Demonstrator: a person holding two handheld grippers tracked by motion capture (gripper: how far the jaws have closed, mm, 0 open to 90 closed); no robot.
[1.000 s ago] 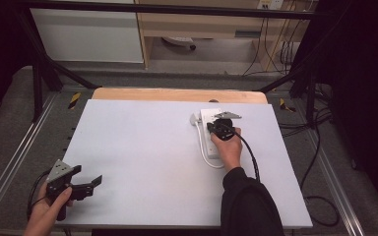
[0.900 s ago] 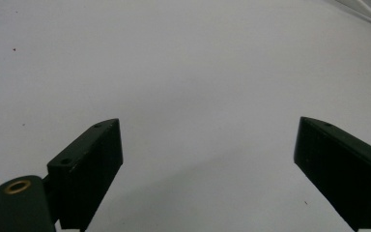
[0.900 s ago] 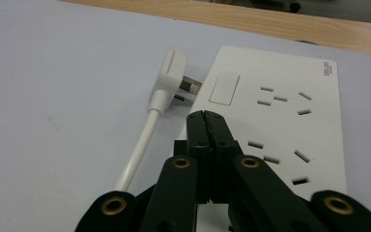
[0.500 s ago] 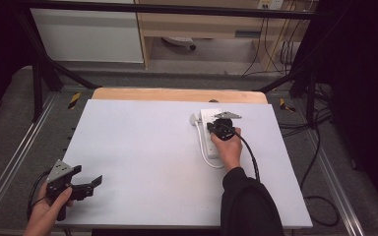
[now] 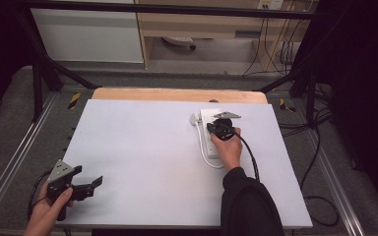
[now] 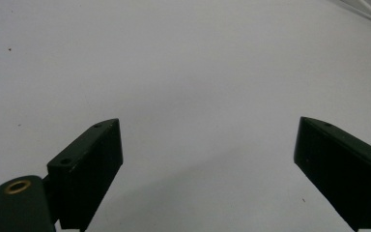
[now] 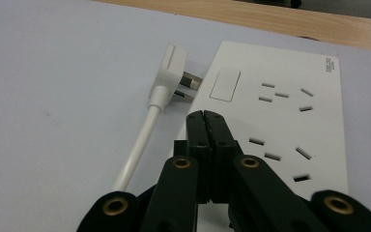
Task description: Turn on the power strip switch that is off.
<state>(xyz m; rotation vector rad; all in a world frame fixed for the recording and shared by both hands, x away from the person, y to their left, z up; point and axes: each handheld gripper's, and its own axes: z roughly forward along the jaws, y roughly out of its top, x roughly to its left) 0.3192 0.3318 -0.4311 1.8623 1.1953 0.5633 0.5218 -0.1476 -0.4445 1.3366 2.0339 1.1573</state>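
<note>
Showing early stage: white rectangular plastic power strip (image 7: 290, 116) lies flat on pale table sheet (image 5: 142, 147), near wooden far edge. White flat plug (image 7: 166, 72) on white cable (image 7: 135, 150) lies just beside strip's switch end, prongs toward strip, not inserted. Right gripper (image 7: 206, 116), jaws together, empty, tips over strip beside rocker switch (image 7: 224, 85). Left gripper (image 6: 207, 169), jaws apart, empty, well apart from strip. Judged remaining: grasping plug, inserting.

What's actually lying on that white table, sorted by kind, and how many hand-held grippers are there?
Power strip, white: 1
Plug on a white cable: 1
Hand-held grippers: 2, the left gripper with jaws open, the right gripper with jaws shut over the strip
Total: 4
</note>
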